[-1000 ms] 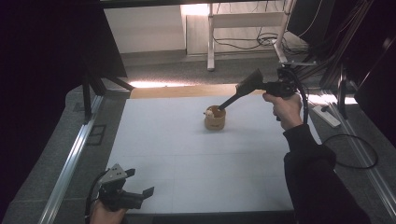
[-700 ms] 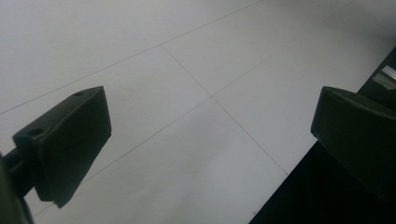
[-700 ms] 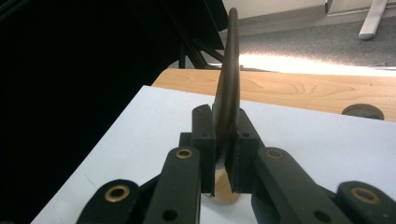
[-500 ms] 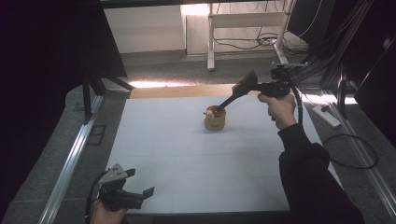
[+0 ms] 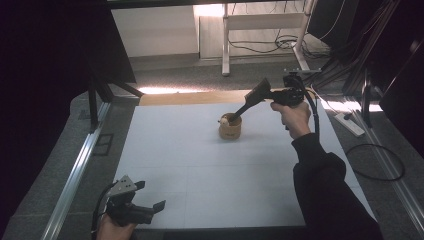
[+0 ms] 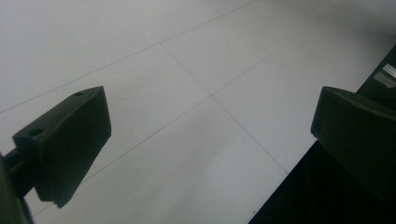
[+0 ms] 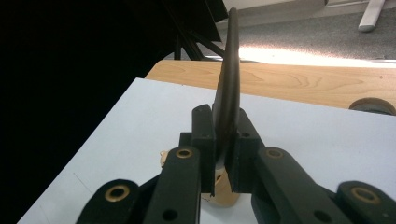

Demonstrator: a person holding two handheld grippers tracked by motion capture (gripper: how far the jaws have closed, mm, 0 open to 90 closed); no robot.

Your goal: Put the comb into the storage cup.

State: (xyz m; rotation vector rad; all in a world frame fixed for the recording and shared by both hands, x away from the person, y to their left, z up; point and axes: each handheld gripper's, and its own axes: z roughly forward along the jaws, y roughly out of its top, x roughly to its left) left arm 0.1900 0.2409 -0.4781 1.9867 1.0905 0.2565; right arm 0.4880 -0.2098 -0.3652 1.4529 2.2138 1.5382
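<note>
Holding a dark spatula (image 5: 248, 102) clamped flat between its pads, the right claw (image 5: 272, 94) hangs over the far right part of the white table (image 5: 200, 175), with the tool's lower end dipping into the small wooden cup (image 5: 230, 129) that stands near the table's far edge. In the right gripper view the blade (image 7: 227, 88) rises edge-on between the closed jaws, the cup (image 7: 223, 189) just below them. The left claw (image 5: 150, 197) rests at the near left corner with its jaws wide apart and nothing between them. To do this step well, I would keep the squeeze firm so the blade cannot twist, lower along the cup's axis, and avoid levering against the rim, since the light cup looks easy to tip or slide
</note>
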